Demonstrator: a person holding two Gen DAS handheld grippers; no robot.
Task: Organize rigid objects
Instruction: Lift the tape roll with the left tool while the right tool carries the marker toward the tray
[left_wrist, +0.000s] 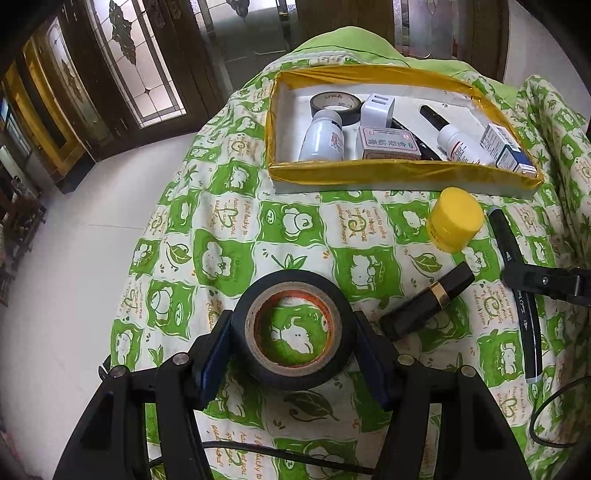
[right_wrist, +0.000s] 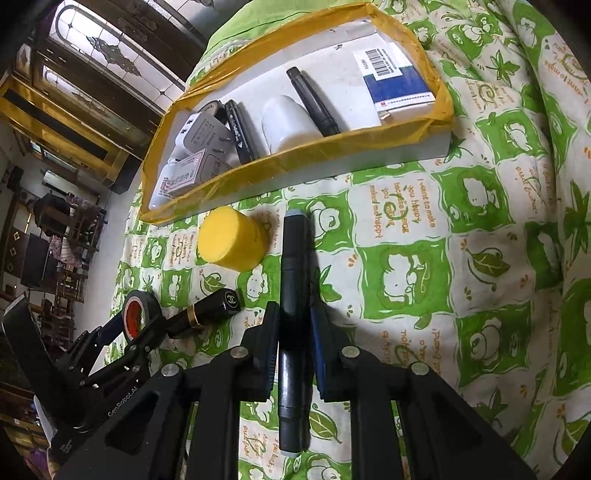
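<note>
Sitting on the green and white cloth (left_wrist: 288, 229), a few small things wait to go into the box with the yellow tape rim (left_wrist: 402, 171) — a roll of black tape (left_wrist: 295, 291), a long dark marker (right_wrist: 293, 314), a yellow jar (left_wrist: 455, 218) and a black lipstick tube (left_wrist: 428, 300). The box already holds other things, such as a white bottle (left_wrist: 322, 136), a second tape roll (left_wrist: 335, 103) and a small blue and white carton (right_wrist: 397, 83). The left gripper (left_wrist: 293, 332) has one finger on each side of the black tape, and the pads look as if they press on its outer edge, so it seems to be clamped on the roll, which lies on the cloth or just above it. The right gripper (right_wrist: 293, 332) has its fingers on both sides of the marker; the left one looks to be touching it, but it is hard to tell if the right one does, so whether it grips cannot be told. The step in hand looks like picking up — both tools are at their things, well short of the box. Next, each one likely needs a firm squeeze, a lift, and a move forward over the yellow rim. The marker is long, so it may need to go in beside the other pen (right_wrist: 314, 101) to fit.
</note>
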